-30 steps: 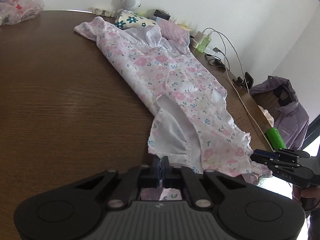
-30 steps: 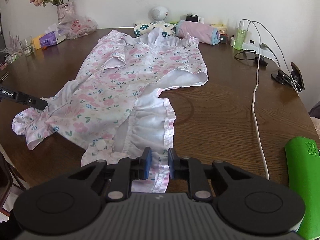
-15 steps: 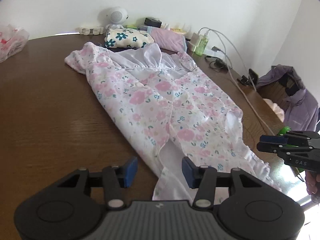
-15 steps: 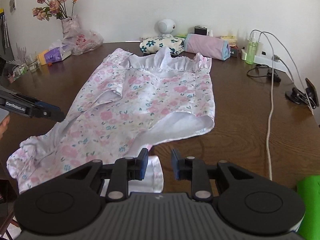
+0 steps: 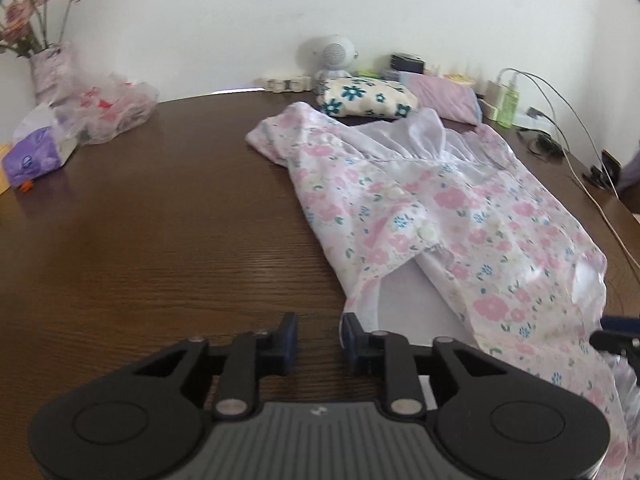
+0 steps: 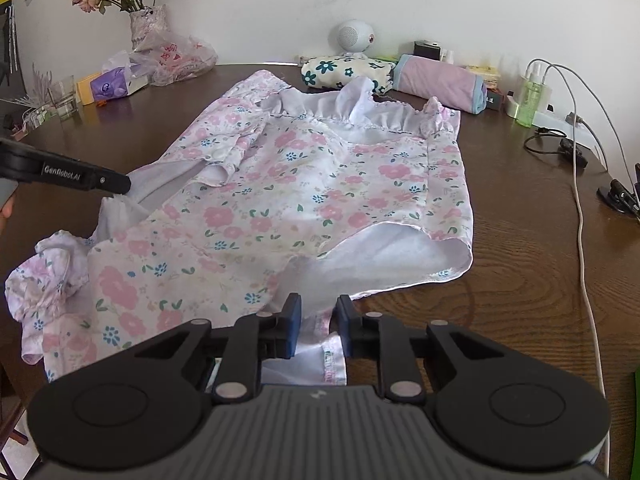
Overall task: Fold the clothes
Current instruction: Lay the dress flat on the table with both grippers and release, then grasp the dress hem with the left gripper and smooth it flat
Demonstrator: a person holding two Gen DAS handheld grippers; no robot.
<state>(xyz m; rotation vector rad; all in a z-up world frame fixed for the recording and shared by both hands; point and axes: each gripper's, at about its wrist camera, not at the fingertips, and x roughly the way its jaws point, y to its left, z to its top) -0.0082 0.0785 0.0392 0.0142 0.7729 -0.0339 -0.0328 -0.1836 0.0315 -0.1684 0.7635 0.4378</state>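
Two grippers in view, both spread and pinching nothing. Left gripper (image 5: 318, 338) sits at bottom centre of the left wrist view, jaws apart over bare table (image 5: 160, 248), its right finger just touching the garment's white edge. A second ago it was pressed together on a fold of that cloth; half a second ago it had already let go, and now the camera has swung left so the garment lies right of centre. Right gripper (image 6: 319, 326) is at bottom centre of the right wrist view, jaws apart with a strip of white hem lying between them, not clamped; the gap is wider than a second ago.

One garment (image 6: 320, 184): a pink floral romper with white lining, spread flat across the middle of the table and reaching toward the far edge. The ruffled neck is at the far end, the leg opening shows white inside at lower right, and a crumpled ruffled sleeve is bunched at lower left. The left gripper's tip enters from the left edge of the right wrist view, touching the cloth's side opening.

At the far edge: two folded cloth bundles, one flower-print (image 6: 344, 72), one purple (image 6: 438, 82). One round white speaker (image 6: 352, 36), one vase of flowers (image 6: 148, 26), one tissue pack (image 6: 116, 84), one glass (image 6: 64, 98), one green bottle (image 6: 528, 104).
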